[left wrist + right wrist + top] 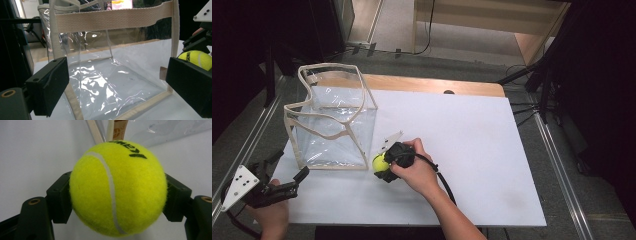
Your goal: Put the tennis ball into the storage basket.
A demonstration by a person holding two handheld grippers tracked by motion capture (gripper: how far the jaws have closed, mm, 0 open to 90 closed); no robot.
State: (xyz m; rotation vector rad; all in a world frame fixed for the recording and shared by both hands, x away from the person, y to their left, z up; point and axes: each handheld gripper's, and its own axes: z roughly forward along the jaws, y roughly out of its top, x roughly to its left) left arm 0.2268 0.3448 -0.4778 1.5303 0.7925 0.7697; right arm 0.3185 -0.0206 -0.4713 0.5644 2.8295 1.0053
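A yellow-green tennis ball [380, 161] sits between the two black jaws of my right gripper [384, 165], which is shut on it just off the near right corner of a clear plastic bag [332, 125] with beige webbing trim. In the right gripper view the tennis ball [117, 187] is squeezed from both sides, and the right gripper [117, 200] holds it close above the white board. My left gripper [289, 167] stands open at the table's near left, pointing at the bag. In the left gripper view the left gripper [117, 82] frames the bag [110, 75], with the ball [197, 58] at right.
The bag stands upright and open-topped on a white board [472, 150] that covers most of a wooden table [432, 84]. Metal rails [557, 165] run along both sides. Cables and dark stands [532, 75] crowd the floor at the back right.
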